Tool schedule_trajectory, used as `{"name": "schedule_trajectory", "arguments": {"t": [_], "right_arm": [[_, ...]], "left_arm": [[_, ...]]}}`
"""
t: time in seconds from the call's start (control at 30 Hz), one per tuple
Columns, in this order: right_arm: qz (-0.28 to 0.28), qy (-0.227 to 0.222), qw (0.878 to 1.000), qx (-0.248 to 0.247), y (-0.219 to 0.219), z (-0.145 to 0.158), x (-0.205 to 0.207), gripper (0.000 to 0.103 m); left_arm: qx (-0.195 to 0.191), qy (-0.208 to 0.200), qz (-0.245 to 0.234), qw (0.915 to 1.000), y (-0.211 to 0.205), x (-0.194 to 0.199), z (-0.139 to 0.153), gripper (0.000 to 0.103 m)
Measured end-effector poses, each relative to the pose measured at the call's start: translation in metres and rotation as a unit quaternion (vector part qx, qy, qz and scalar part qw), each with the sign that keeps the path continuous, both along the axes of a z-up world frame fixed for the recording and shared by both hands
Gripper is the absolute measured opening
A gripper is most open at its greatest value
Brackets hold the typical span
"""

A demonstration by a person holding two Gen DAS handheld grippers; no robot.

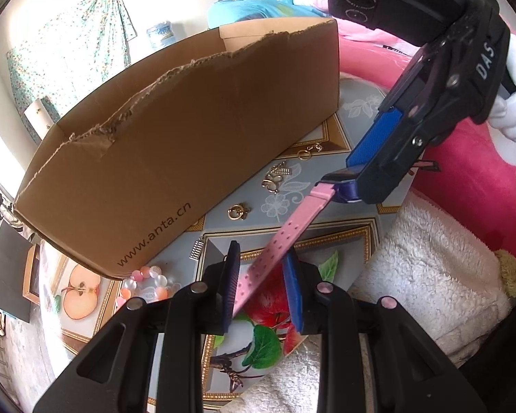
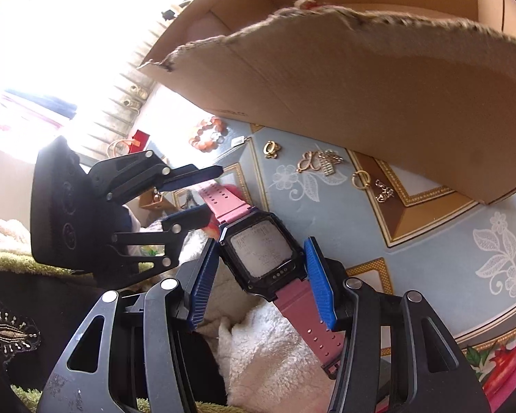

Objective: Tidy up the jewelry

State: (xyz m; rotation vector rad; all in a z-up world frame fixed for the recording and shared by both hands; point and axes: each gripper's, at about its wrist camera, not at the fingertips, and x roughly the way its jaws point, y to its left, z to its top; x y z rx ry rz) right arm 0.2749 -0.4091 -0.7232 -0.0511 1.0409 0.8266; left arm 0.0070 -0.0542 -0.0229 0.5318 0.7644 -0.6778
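Pink strap and a black square case make up the watch (image 2: 263,254), held in the air between both grippers, just above the near edge of the table (image 2: 447,241). The right gripper (image 2: 263,284) has its blue pads clamped on the sides of the case; the left gripper (image 1: 262,284) is closed on the perforated strap end, which runs slantwise between its pads. Behind them stands a cardboard box (image 1: 189,151) with a torn top rim, open upward, its long wall close to the grippers and taking up much of the table. Bare room is left in the strip between box and table edge, where gold charms (image 1: 277,177), a gold ring (image 1: 304,154) and a bead bracelet (image 1: 148,284) lie scattered. A blue cloth printed with white flowers, gold frames and fruit covers the table. White fleece (image 1: 430,275) lies just beside the near edge, and a pink blanket (image 1: 471,179) beyond.
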Motion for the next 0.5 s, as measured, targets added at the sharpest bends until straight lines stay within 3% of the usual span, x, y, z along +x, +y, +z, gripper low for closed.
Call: {"name": "schedule_trajectory", "arguments": {"t": [0.07,0.2,0.4,0.5], "right_arm": [[-0.001,-0.008,1.0,-0.006,0.002,0.0,-0.001,0.048],[-0.009,-0.011,1.0,-0.01,0.004,-0.007,0.004,0.048],[-0.023,-0.095,0.993,-0.065,0.01,-0.01,-0.013,0.049],[-0.029,-0.137,0.985,-0.1,0.012,-0.015,-0.026,0.049]], "left_arm": [[-0.006,0.005,0.013,0.9999,0.002,0.002,0.0,0.012],[-0.051,0.064,0.048,0.9955,0.013,0.014,0.002,0.007],[-0.091,0.141,0.087,0.982,0.024,0.036,0.002,0.003],[-0.103,0.16,0.097,0.9769,0.028,0.041,0.001,0.003]]}}
